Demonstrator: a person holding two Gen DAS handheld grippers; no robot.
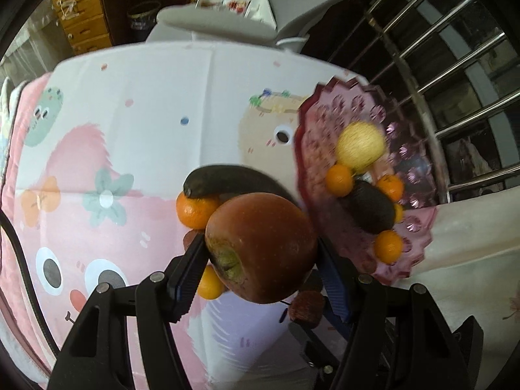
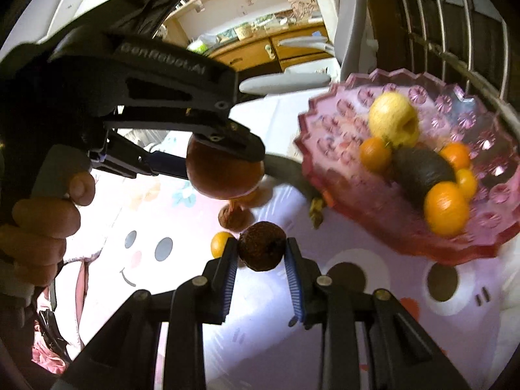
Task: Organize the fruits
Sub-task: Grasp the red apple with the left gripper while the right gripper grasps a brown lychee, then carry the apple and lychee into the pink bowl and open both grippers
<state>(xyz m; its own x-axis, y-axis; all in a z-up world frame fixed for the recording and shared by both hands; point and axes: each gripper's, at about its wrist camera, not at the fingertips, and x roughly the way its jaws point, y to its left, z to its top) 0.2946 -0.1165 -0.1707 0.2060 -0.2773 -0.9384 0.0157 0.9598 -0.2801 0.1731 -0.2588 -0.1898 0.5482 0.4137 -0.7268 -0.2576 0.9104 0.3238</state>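
Observation:
My left gripper (image 1: 260,256) is shut on a big red apple (image 1: 260,247) and holds it above the table. In the right wrist view the same left gripper (image 2: 221,162) carries the apple (image 2: 224,175) at upper left. My right gripper (image 2: 261,253) is shut on a small dark brown round fruit (image 2: 261,247), lifted off the cloth. At the right, a pink glass bowl (image 2: 341,113) holds a yellow apple (image 2: 393,120), a dark long fruit (image 2: 419,172) and several oranges (image 2: 445,208). On the cloth lie a dark banana (image 1: 227,180), two oranges (image 1: 195,211) and another brown fruit (image 2: 234,217).
A cartoon-printed cloth (image 1: 130,113) covers the table. A metal railing (image 1: 455,65) runs close behind the bowl (image 1: 325,110). A white chair (image 1: 227,22) and wooden drawers (image 1: 84,16) stand beyond the far edge. A person's hand (image 2: 42,221) grips the left tool.

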